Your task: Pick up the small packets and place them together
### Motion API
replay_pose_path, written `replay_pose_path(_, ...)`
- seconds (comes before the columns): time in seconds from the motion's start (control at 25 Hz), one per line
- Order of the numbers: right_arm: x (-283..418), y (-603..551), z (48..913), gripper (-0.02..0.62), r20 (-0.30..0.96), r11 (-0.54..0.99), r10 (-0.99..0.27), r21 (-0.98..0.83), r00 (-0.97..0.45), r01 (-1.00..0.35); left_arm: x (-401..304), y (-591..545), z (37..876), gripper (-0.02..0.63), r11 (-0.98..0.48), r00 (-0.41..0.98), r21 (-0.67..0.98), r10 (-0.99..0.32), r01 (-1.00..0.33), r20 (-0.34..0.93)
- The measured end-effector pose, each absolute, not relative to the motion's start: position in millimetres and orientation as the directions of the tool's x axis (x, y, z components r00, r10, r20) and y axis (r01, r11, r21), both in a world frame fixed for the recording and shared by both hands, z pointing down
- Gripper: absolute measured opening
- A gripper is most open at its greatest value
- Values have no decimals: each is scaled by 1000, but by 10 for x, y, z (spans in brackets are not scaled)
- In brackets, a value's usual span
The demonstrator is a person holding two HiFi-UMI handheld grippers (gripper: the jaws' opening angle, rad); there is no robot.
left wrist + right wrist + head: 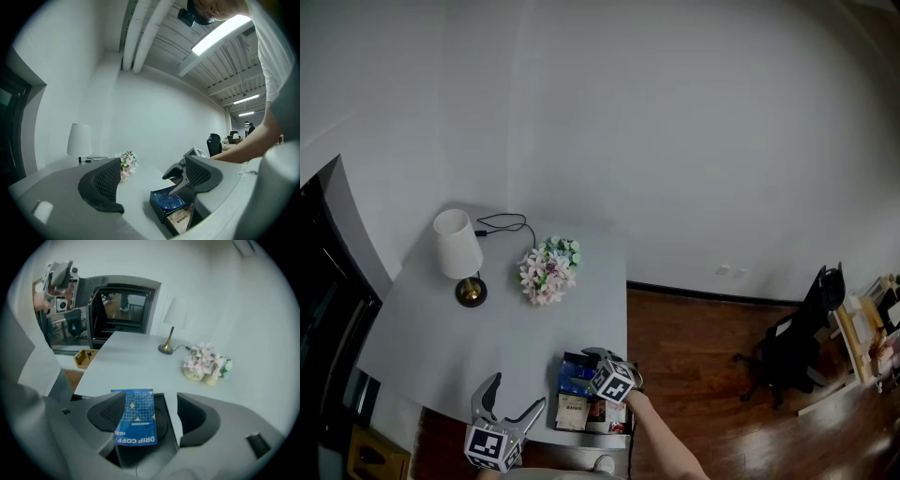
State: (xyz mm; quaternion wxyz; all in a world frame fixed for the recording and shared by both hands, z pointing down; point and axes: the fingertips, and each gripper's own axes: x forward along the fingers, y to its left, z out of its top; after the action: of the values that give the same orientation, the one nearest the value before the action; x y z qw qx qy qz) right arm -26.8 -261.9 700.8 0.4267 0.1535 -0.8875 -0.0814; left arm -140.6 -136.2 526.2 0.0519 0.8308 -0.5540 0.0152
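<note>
Your right gripper [161,411] is released above the box [162,423], with the packet [136,418] loose between its jaws. Your left gripper [150,173] is spread and empty. The packet looks light, floppy and slick, so pinch its flat faces.

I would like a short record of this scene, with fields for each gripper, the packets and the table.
left gripper: open, empty, above the table
right gripper: open over the black tray, a blue packet between its fingers, not clamped
black tray: near table edge, holds other packets
elsewhere on table: lamp, flowers
</note>
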Motion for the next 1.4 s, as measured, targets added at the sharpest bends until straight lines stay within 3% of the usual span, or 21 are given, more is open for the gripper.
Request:
replay_pose_path(0.24, 12, -2442, 5747, 356, 319, 831, -556, 233, -767, -505, -1303, -1481, 5169, 428, -421, 424, 63, -903, -905, 64)
replay_pose_path(0.4, 473, -2188, 5138, 354, 69, 728, -679, 187, -731, -659, -1185, -1560, 5024, 426, -452, 454, 55, -891, -890, 23)
replay_pose_path(0.52, 772, -1967, 4932, 354, -33, 652, -748, 150, -663, -743, -1091, -1590, 4913, 426, -474, 473, 61, -881, -879, -22)
replay_pose_path(0.72, 1047, -1706, 5020, 351, -41, 588, -805, 80, -592, -805, -918, -1610, 4907, 428, -516, 515, 89, -856, -852, -41)
replay_pose_path(1.0, 1034, -1526, 5242, 315, 49, 639, -769, 104, -638, -762, -772, -1600, 4938, 425, -534, 534, 62, -845, -843, -29)
replay_pose_path(1.24, 1048, -1519, 5593, 313, 265, 733, -680, 221, -684, -643, -838, -1579, 4907, 436, -505, 502, 65, -863, -861, -50)
replay_pose_path(1.4, 952, -1432, 6057, 313, 398, 810, -579, 180, -712, -558, -904, -1545, 4978, 436, -484, 484, 68, -875, -872, -25)
